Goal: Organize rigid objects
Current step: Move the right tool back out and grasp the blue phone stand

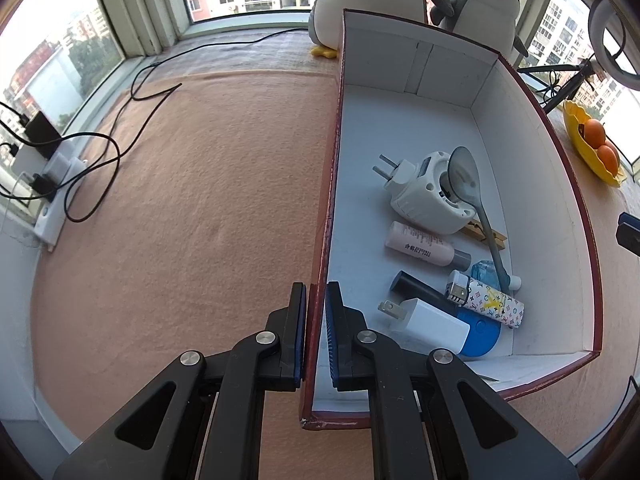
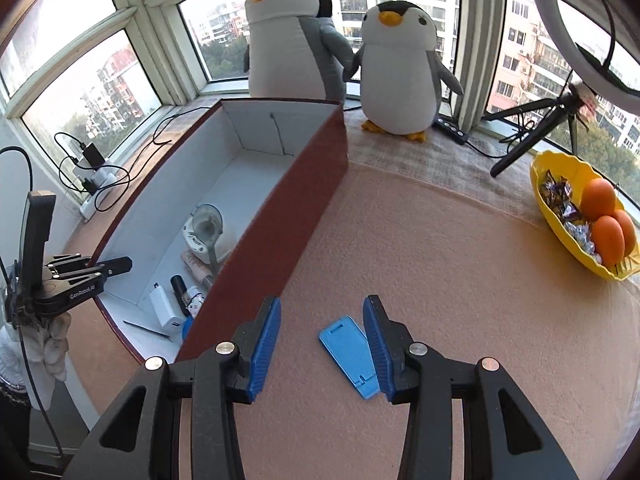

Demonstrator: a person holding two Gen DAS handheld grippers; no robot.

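Fingers of the left gripper (image 1: 316, 336) straddle the near left wall of the box (image 1: 326, 216), one pad outside and one inside, closed down to about the wall's thickness. Whether the pads actually press the wall cannot be told; a thin gap seems to show on the inner side. The judgement is that this gripper steadies the box.

Fingers of the right gripper (image 2: 322, 344) stand wide apart and hold nothing. The blue plastic stand (image 2: 350, 358) lies flat on the pink table cover (image 2: 440, 280) between them, close against the right finger and well off the left one. From the gripper's midpoint it sits toward 3 o'clock. Its long axis runs roughly from 11 to 5 o'clock, slightly skewed to the finger line.

The stand appears to be the one loose item outside the box. The right gripper is plainly the nearer; the left is occupied at the box wall.

Inside the box, gathered at the near end: a white plug-in device (image 1: 428, 192) with a spoon (image 1: 466, 184) resting on it, a pink bottle (image 1: 420, 244), a patterned lighter (image 1: 486, 298), a white charger (image 1: 430, 322) and a clothes peg (image 1: 486, 234).

Assessment: sorting looks nearly complete. The coming move likely requires shifting the right gripper toward 3 o'clock to centre the stand, then closing across its narrow width. Risk: a thin flat piece may slip under the pads.
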